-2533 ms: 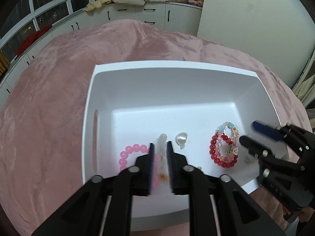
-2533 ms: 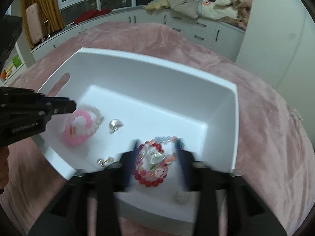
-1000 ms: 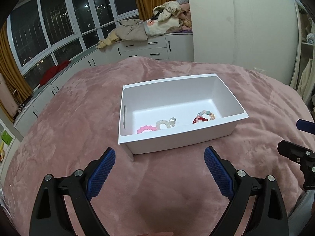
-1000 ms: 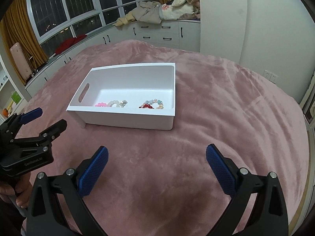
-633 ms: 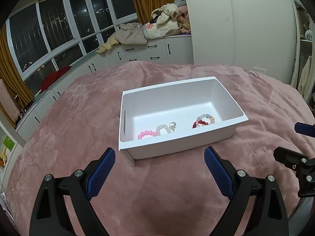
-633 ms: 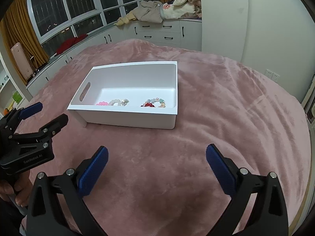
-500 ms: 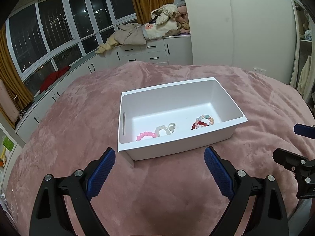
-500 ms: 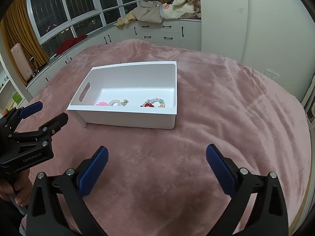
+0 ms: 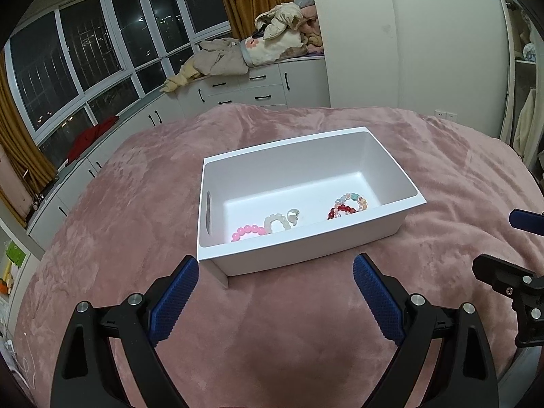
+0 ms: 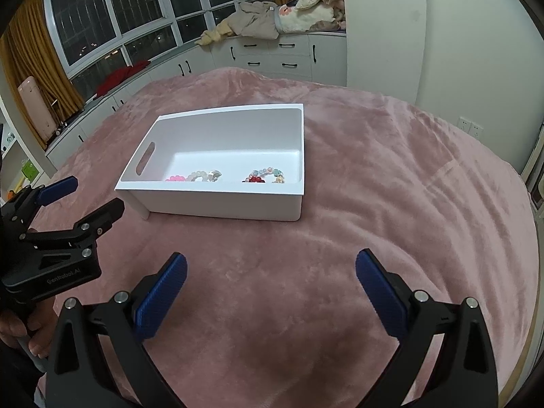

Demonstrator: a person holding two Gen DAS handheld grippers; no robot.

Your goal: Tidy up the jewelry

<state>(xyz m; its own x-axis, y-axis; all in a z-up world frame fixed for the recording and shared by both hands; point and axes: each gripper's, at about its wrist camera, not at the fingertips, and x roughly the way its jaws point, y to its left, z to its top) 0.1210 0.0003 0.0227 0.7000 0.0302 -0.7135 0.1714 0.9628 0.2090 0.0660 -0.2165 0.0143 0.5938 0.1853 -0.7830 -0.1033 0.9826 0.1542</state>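
Note:
A white bin (image 9: 306,243) sits on the pink blanket; it also shows in the right wrist view (image 10: 217,200). Inside lie a pink bead bracelet (image 9: 246,231), a pale bead bracelet (image 9: 277,220), a small pearly charm (image 9: 293,214) and a red and multicolour bracelet pile (image 9: 346,204). My left gripper (image 9: 275,295) is open and empty, held back from the bin's near wall. My right gripper (image 10: 270,292) is open and empty, further back; it shows at the right edge of the left wrist view (image 9: 506,248).
The pink blanket (image 10: 374,187) covers the whole bed around the bin. White drawers (image 9: 258,88) with piled clothes stand under dark windows at the back. A white wardrobe (image 9: 425,40) rises at the right.
Both grippers let go of the jewelry inside the bin, opened wide and pulled back and up. Over the last second they have stayed nearly still.

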